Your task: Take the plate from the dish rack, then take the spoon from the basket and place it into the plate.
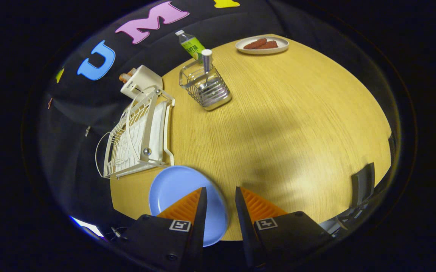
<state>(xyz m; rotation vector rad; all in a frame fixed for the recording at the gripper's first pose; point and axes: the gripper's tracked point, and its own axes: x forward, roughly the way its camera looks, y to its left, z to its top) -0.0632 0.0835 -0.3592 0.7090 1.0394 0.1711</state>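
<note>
Tabletop [278,113] of pale wood is seen carrying everything. A white dish rack [138,136] is set along its edge, well ahead of the claw [219,190], and the blue plate [176,189] is laid flat on the wood just below the rack, partly covered by one finger. The claw is held slightly parted with nothing gripped. Beyond the fingers, far across the wood, a wire basket [206,88] is placed, from which the spoon [206,60] is stood upright, handle uppermost. The spoon's bowl is hidden among the wires. A reach forward is judged to be needed, the handle being taken from above.
</note>
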